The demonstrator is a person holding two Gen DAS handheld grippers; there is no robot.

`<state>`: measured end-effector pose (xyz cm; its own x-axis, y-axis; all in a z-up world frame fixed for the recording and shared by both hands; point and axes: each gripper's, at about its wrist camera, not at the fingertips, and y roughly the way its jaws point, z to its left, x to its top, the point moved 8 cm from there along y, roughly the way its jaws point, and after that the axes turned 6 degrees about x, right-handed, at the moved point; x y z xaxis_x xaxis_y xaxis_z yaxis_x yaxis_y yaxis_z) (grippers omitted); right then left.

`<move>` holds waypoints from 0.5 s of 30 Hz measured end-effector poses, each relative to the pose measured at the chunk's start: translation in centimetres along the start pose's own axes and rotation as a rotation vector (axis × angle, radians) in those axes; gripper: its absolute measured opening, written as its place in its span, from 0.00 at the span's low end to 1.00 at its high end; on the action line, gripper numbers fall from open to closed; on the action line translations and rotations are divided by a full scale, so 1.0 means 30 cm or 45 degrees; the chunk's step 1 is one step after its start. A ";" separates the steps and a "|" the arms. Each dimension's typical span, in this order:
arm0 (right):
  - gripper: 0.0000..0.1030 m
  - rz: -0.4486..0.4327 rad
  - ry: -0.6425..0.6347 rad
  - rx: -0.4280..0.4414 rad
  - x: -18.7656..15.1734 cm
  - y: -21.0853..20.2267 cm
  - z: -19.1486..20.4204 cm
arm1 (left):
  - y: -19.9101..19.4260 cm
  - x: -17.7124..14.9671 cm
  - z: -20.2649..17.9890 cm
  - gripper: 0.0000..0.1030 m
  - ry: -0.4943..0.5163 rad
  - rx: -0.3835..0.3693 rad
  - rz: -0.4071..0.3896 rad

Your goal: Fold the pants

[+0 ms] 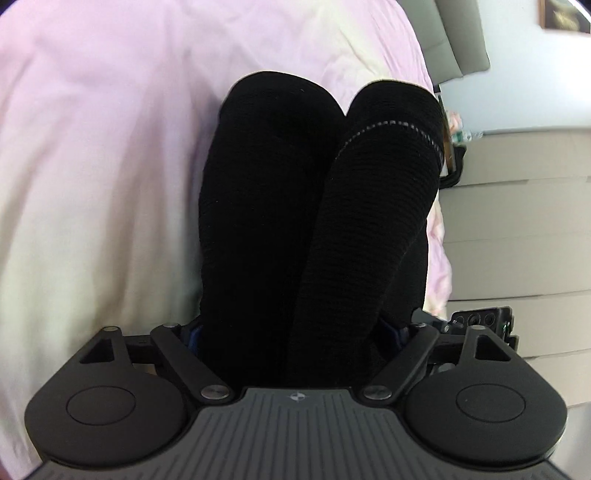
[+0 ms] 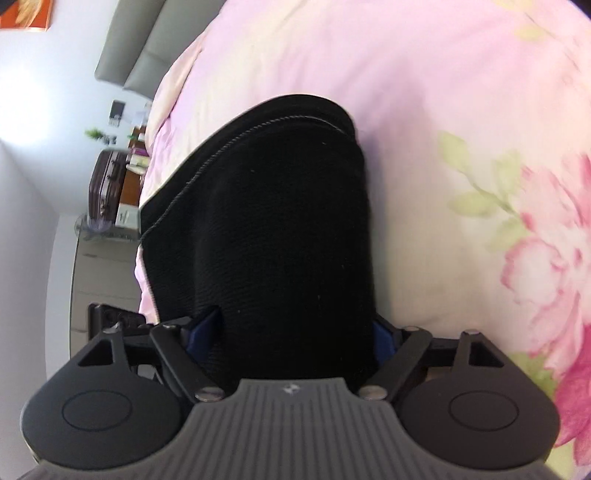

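Left wrist view: my left gripper [image 1: 295,332] stands spread wide with the black pants [image 1: 317,206] bunched between its fingers, stretching ahead over the pink bedspread [image 1: 110,147]. Right wrist view: my right gripper [image 2: 295,332] is likewise spread around the pants [image 2: 280,229], whose seamed edge runs ahead-left; I cannot tell if either gripper's pads press.

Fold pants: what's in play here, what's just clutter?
In play: pants, between the fingers of the left gripper and right gripper; bedspread under them.
Clutter: suitcase, plant, headboard, wall picture.
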<state>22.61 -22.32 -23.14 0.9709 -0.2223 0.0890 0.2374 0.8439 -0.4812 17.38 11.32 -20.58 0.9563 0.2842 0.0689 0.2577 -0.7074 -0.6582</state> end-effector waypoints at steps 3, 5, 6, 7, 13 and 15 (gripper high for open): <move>0.79 0.012 -0.009 0.025 0.001 0.002 0.020 | -0.015 -0.006 -0.004 1.00 -0.020 0.038 -0.038; 0.81 0.028 -0.078 0.010 -0.008 0.006 0.047 | -0.024 -0.010 -0.002 1.00 -0.027 0.051 -0.035; 0.81 0.038 -0.101 0.008 -0.015 0.008 0.054 | -0.025 -0.008 -0.003 1.00 -0.029 0.058 -0.017; 0.81 0.050 -0.109 0.009 -0.023 0.009 0.055 | -0.028 0.010 -0.007 1.00 -0.039 0.066 0.001; 0.82 0.124 -0.051 0.034 -0.096 -0.041 0.013 | -0.037 0.065 0.002 1.00 -0.058 0.066 0.025; 0.81 0.178 -0.078 0.016 -0.126 -0.051 0.015 | -0.036 0.071 0.007 1.00 -0.076 0.056 0.040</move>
<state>18.59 -22.54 -22.34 0.9946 -0.0718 0.0753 0.0993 0.8706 -0.4819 19.11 12.83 -19.87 0.9535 0.3015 0.0035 0.2199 -0.6876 -0.6920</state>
